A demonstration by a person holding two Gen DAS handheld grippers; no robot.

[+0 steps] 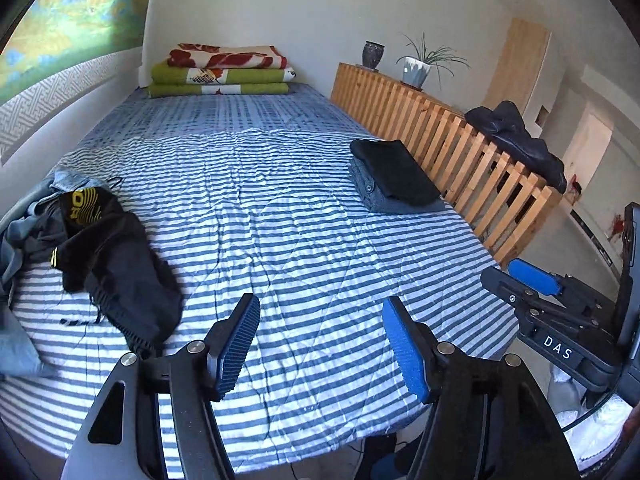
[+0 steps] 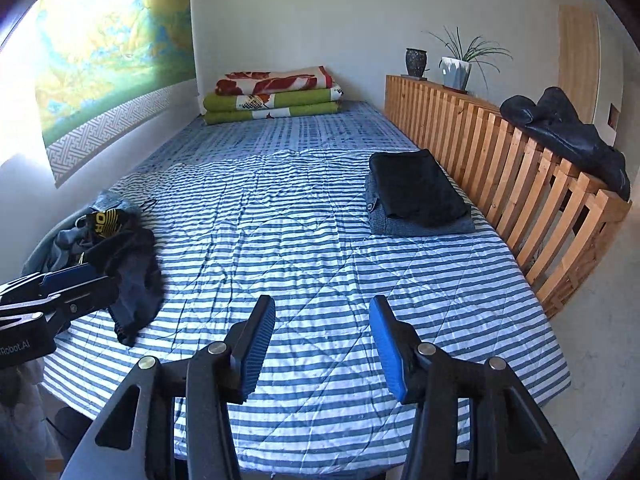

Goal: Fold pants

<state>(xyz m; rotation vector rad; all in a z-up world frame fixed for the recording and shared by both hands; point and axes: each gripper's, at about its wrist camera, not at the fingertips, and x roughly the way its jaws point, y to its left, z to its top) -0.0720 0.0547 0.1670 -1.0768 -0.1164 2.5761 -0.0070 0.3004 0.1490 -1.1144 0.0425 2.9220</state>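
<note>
A crumpled pile of clothes (image 1: 116, 264) lies on the left side of the bed: dark pants with a yellow-printed waistband on top of denim and grey pieces, also seen in the right wrist view (image 2: 132, 268). My left gripper (image 1: 320, 304) hovers open over the striped bedcover (image 1: 304, 208), just right of the pile, with nothing between its fingers. My right gripper (image 2: 322, 302) is open and empty above the bed's near edge. A folded stack (image 2: 420, 192), black on grey, rests by the rail.
A wooden slatted rail (image 2: 520, 176) runs along the bed's right side with a black jacket (image 2: 568, 136) draped over it. Folded blankets (image 2: 276, 96) sit at the far end. Two pots (image 2: 456, 72) stand on the rail's top. A wall borders the left.
</note>
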